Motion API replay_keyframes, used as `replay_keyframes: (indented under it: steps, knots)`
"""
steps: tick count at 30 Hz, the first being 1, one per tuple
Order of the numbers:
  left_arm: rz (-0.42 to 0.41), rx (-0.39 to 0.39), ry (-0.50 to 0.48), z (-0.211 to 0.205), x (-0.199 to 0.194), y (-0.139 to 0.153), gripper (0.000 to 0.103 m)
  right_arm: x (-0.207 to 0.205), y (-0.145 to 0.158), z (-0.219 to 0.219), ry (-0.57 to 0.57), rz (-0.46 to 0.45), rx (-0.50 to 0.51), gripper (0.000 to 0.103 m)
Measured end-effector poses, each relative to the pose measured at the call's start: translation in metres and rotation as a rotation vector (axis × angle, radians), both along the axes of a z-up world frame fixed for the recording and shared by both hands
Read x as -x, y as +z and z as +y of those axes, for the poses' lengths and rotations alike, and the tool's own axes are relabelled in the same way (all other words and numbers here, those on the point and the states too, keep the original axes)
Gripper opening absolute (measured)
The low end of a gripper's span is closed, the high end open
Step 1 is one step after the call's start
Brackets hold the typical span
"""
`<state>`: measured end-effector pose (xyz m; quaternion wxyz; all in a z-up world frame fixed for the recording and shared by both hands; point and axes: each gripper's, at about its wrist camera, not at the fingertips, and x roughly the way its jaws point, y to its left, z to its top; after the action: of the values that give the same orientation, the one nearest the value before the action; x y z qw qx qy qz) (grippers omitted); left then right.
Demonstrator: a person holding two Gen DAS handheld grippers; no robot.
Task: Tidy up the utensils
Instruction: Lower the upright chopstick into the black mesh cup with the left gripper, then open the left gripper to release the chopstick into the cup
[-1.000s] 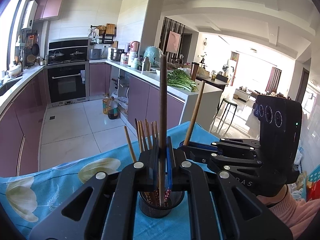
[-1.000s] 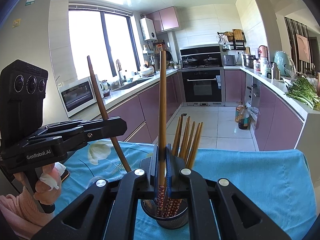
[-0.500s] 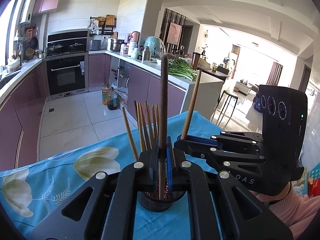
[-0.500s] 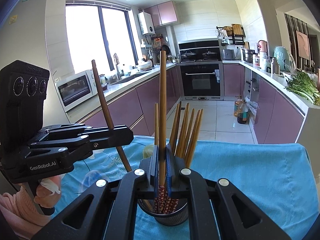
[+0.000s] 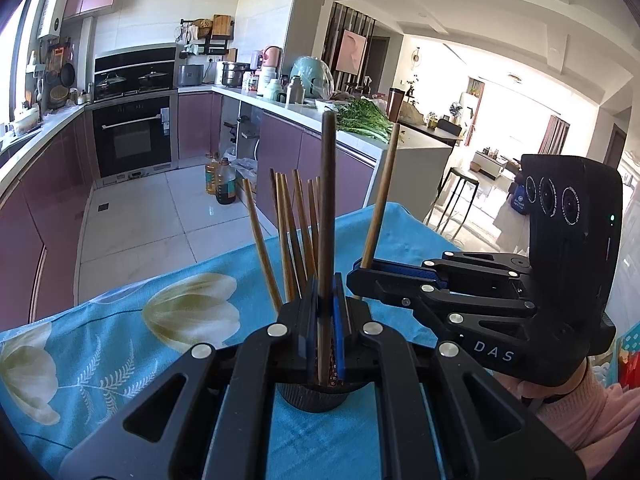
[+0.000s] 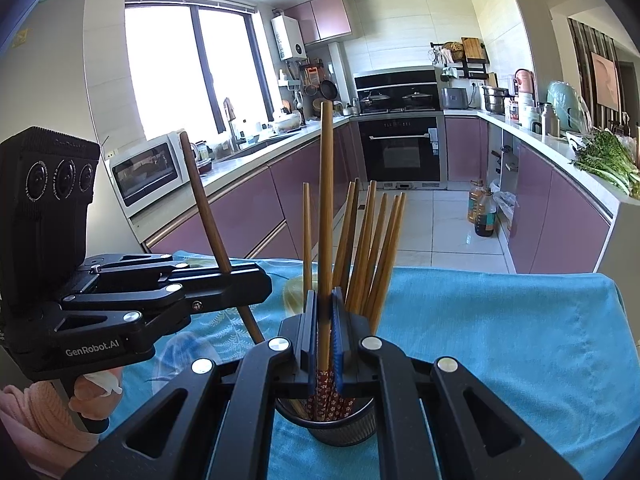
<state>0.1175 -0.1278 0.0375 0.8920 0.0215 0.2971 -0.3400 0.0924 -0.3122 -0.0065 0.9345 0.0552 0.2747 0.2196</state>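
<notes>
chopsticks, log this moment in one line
left gripper: shut on chopstick | right gripper: shut on second chopstick | both over holder | not released

The chopsticks (image 6: pixel 362 248) look like smooth brown wood. The holder cup (image 6: pixel 344 430) is dark metal mesh. The blue tablecloth (image 6: pixel 500 340) is soft cloth. The grippers (image 5: pixel 326 312) are matt black plastic with shiny metal screws

two clamped chopsticks over the holder

the left gripper (image 5: pixel 325 316) has its jaws closed on a dark chopstick (image 5: pixel 327 216), held upright. directly below the jaws sits a black holder (image 5: pixel 316 396) on a blue flowered cloth (image 5: pixel 160 344); the stick's lower end seems to reach into it. more chopsticks (image 5: pixel 294 236) fan up just beyond the jaws. to their right, the right gripper (image 5: pixel 360 274) pinches a lighter chopstick (image 5: pixel 380 196).
</notes>
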Motion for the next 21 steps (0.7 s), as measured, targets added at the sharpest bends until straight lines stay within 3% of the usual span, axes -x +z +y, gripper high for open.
replay_keyframes:
  steps: [21]
  knots:
    - [0.005, -0.035, 0.01, -0.01, -0.014, -0.009, 0.007, -0.013, -0.015, 0.001, 0.004, 0.04, 0.004, 0.006]
